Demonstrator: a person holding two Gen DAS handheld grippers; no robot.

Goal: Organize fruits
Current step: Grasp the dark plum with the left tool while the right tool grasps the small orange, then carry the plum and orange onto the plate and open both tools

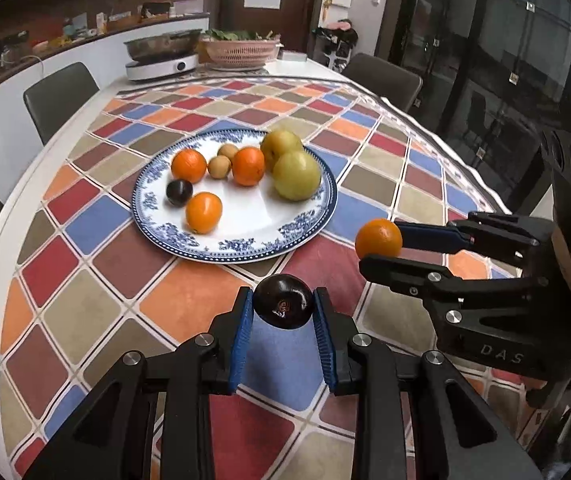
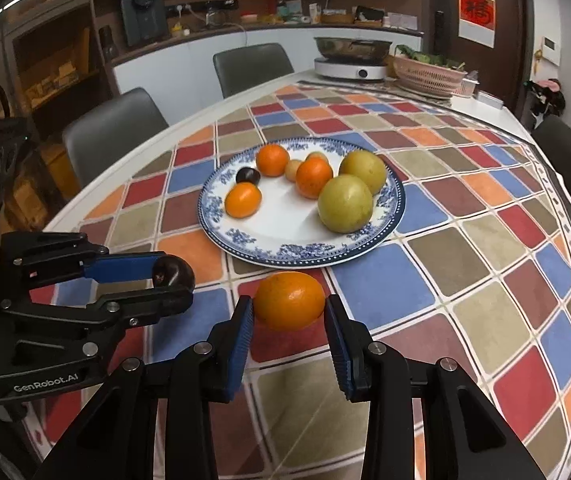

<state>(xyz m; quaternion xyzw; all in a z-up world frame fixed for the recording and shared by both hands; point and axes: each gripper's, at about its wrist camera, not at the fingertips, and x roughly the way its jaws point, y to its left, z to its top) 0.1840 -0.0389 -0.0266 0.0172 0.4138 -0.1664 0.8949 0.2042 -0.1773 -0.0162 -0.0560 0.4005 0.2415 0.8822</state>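
Between the blue pads of the left gripper (image 1: 283,307) sits a small dark purple plum (image 1: 283,301), pinched tight on both sides. Beside it, the right gripper (image 2: 289,308) clamps a round orange (image 2: 289,301) the same way. Both fruits hang just short of the blue-and-white patterned plate (image 1: 245,246), near its front rim. On that plate lie three oranges, another dark plum, two pale green pears and two small brown fruits, above the chequered tablecloth (image 1: 189,300).

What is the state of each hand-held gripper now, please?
Left hand-held gripper: shut on small round dark purple plum.
Right hand-held gripper: shut on round orange tangerine.
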